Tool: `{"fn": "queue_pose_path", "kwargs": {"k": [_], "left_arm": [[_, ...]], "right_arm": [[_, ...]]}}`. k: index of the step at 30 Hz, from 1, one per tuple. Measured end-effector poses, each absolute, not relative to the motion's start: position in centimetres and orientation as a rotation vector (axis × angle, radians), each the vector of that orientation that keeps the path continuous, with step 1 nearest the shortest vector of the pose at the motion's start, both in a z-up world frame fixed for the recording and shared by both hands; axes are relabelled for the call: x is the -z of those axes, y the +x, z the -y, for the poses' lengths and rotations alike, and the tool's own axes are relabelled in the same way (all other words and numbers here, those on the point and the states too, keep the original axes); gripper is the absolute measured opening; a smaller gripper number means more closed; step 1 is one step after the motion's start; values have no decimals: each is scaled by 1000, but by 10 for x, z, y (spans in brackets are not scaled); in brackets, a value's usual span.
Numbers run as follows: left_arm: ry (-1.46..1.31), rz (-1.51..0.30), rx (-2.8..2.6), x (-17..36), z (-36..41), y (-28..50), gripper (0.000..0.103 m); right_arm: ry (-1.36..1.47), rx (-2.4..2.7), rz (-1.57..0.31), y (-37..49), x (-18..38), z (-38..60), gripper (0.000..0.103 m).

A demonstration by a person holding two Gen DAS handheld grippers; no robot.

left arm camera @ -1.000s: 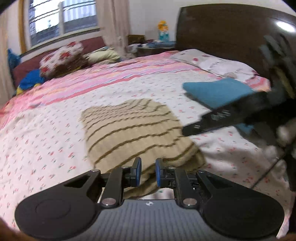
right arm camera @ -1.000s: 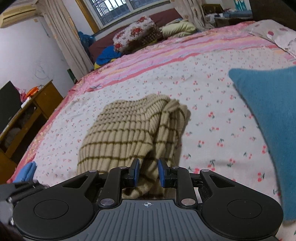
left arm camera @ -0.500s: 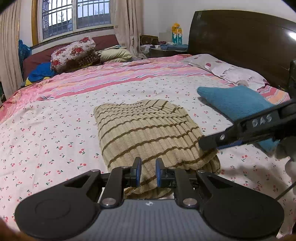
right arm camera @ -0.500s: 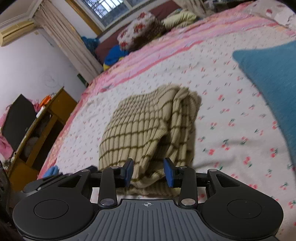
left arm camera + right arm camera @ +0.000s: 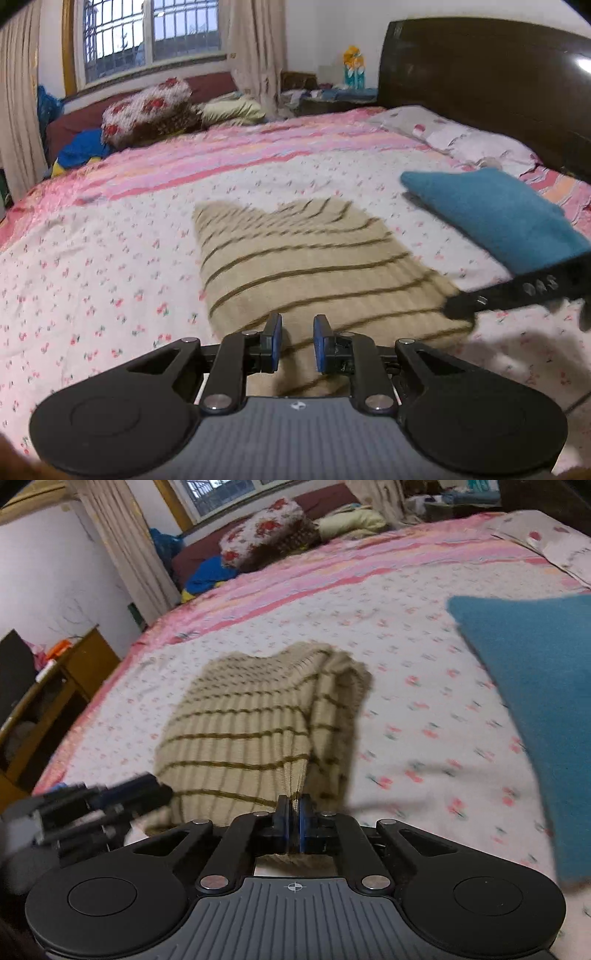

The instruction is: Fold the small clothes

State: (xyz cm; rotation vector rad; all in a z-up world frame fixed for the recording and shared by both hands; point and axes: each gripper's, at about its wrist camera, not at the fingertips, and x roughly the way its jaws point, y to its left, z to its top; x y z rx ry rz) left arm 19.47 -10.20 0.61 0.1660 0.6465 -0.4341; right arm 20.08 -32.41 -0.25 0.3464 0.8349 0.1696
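The sweater [image 5: 243, 731] lay partly folded on the bed [image 5: 424, 686], left of the blue cloth [image 5: 535, 686] and apart from it. The right claw [image 5: 294, 827] was pinched nearly closed on a thin bit of knit at the sweater's near right corner, where the folded-over flap met the top layer. The left claw [image 5: 297, 347] sat over the sweater's near edge, parted a little with nothing between its pads [image 5: 275, 345].

The risk, as I judged it, lay in that small pinch. So little fabric was caught that a quick pull could slip it free and drop the corner, or drag only the top layer and skew the fold. With the left claw not gripping, a one-sided lift could twist the sweater or slide it toward the blue cloth. Ribbed knit stretches, so tugging could pull the edge out of line
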Motion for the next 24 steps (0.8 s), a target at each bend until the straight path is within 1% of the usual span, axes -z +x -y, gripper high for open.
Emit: {"fn": "queue_pose_path", "kwargs": {"k": [3,5,8,13,14,15,17,21,24], "left_arm": [[156,-721,418,9,100,205,25],[155,-734,410,12,98,207,25],[167,-728,413,10,100,206,25],[192,-723,421,8,104,207,25],[198,-723,421,7,105,207,25],[202,-721,420,8,107,205,25],[205,-723,419,7,108,206,25],[191,-722,411,4,109,208,25],[190,-703,407,0,110,208,25]], "right_arm": [[358,-130,-909,201,26,330,3],[331,-131,-903,202,26,325,4],[312,-167,-904,203,13,323,10],[354,-143,-777,204,-16,337,19],[364,-133,-757,210,-20,340,23],[379,-124,-745,220,-23,343,30],[432,-125,-726,242,-23,346,35],[494,-142,-758,279,-7,344,37],[461,-142,-793,293,7,336,39]]}}
